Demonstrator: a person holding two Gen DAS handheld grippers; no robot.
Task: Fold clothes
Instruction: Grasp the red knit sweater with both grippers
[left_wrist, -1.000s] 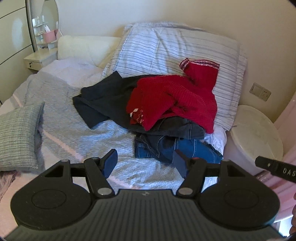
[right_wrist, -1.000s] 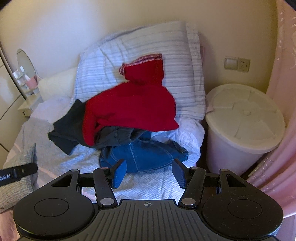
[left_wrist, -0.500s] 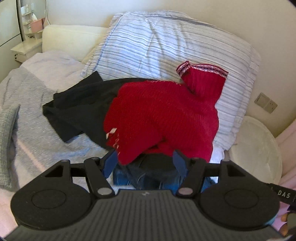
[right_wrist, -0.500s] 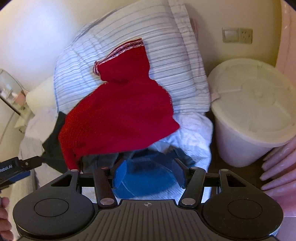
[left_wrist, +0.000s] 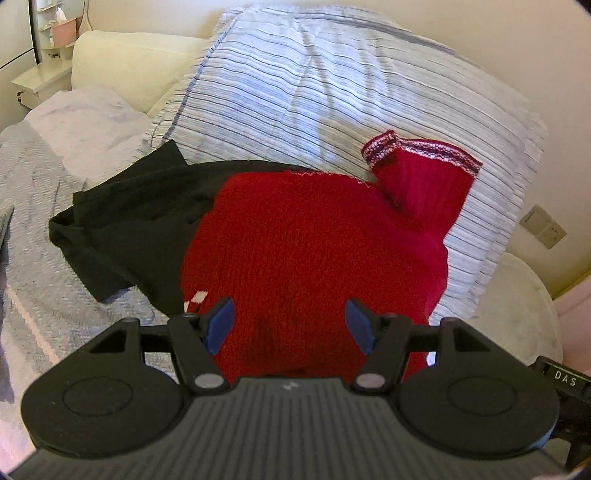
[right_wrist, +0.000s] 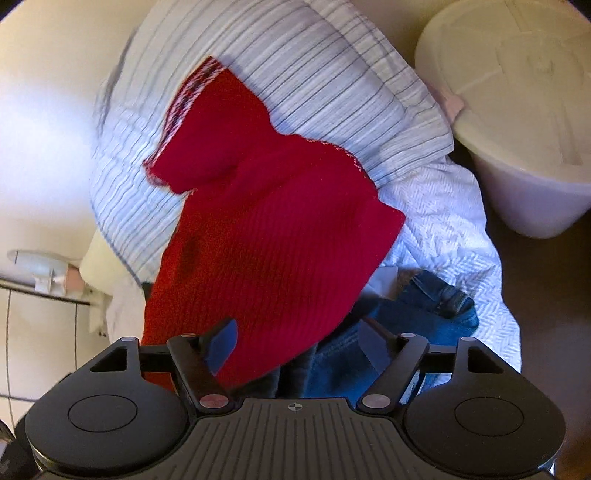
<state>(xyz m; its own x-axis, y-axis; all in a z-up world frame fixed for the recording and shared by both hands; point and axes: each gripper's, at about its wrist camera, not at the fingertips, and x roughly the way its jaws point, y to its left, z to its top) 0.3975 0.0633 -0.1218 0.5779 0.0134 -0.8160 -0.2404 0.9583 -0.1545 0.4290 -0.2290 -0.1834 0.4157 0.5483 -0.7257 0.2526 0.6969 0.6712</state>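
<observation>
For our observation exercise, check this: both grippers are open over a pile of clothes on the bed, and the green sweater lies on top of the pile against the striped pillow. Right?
One detail is wrong: the sweater is red, not green, as the left wrist view shows. The rest holds: the left gripper and the right gripper are both open over the pile, and the sweater lies on top against the striped pillow.

red knit sweater (left_wrist: 314, 236), blue-striped white pillow (left_wrist: 332, 92), black garment (left_wrist: 136, 221), blue jeans (right_wrist: 424, 314)

Our left gripper (left_wrist: 290, 325) spread wide over the red sweater (left_wrist: 314, 243), nothing between its fingers and the knit, black garment (left_wrist: 129, 221) crowding our left, striped pillow (left_wrist: 332, 85) walling the far side, white bin (right_wrist: 517, 110) blocking our right, jeans (right_wrist: 424, 314) underneath.
</observation>
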